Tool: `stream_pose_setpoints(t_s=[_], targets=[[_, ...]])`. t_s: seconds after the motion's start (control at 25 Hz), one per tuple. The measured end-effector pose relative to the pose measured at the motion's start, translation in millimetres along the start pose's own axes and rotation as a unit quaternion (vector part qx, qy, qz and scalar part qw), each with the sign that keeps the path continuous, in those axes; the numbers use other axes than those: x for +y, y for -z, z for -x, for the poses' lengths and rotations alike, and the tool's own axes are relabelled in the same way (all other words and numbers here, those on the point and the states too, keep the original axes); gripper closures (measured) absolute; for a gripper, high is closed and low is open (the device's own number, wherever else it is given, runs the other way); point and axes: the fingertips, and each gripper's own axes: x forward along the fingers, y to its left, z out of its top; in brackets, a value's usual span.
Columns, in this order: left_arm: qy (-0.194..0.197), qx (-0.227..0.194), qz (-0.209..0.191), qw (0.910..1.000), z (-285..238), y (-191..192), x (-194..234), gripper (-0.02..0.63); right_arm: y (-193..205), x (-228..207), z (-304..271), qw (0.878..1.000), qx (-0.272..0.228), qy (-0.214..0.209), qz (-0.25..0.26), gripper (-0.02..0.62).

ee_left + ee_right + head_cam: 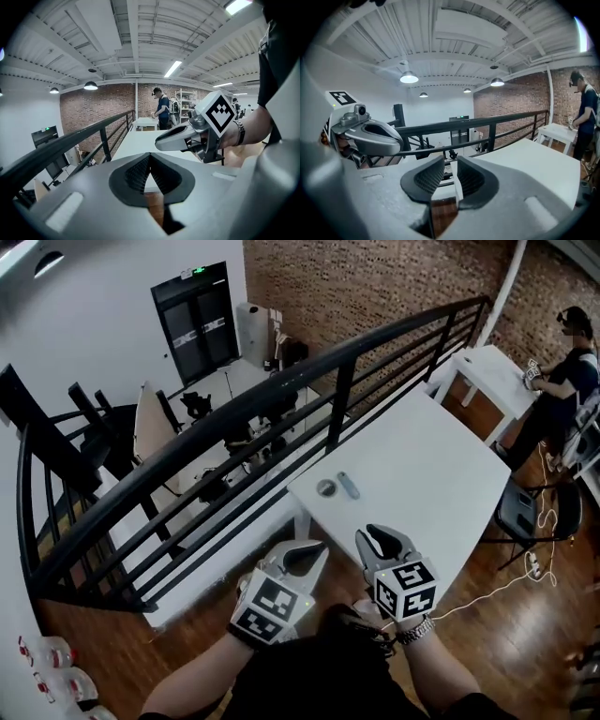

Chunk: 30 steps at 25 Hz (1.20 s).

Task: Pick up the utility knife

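The utility knife (pixel 348 485), a small grey-blue bar, lies on the white table (pixel 431 465) near its left edge. Both grippers hover short of the table's near corner, above the wooden floor, well apart from the knife. My left gripper (pixel 302 559) has its pads together and nothing in them; in its own view the left gripper (pixel 150 157) points along the table. My right gripper (pixel 384 542) stands beside it on the right. In its own view the right gripper (pixel 451 164) shows a narrow gap between the pads, with nothing in it. Neither gripper view shows the knife.
A small round grey object (pixel 325 487) lies just left of the knife. A black railing (pixel 281 399) runs along the table's left side, over a drop to a lower floor. A person (pixel 570 371) stands at a second white table (pixel 492 371). A dark chair (pixel 523 512) stands to the right.
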Motion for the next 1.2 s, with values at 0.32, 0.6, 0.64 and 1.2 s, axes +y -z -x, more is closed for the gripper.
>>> stream_pose_setpoints(t_s=[0.32, 0.6, 0.64, 1.2], targets=[[0.03, 0.021, 0.007, 0.9993, -39.3, 12.2, 41.2, 0.589, 31.9, -48.8, -59.1, 0.997, 0.068, 0.038, 0.021, 0.5], [0.038, 0.069, 0.007, 0.9968, -93.5, 24.7, 89.0, 0.589, 59.2, -81.4, -134.2, 0.992, 0.12, 0.02, 0.034, 0.466], [0.041, 0.079, 0.007, 0.996, -103.4, 26.4, 94.4, 0.589, 61.8, -86.7, -144.3, 0.991, 0.126, 0.017, 0.031, 0.462], [0.063, 0.159, 0.023, 0.985, -177.8, 41.5, 126.1, 0.589, 117.5, -121.6, -218.1, 0.979, 0.204, -0.005, 0.009, 0.416]])
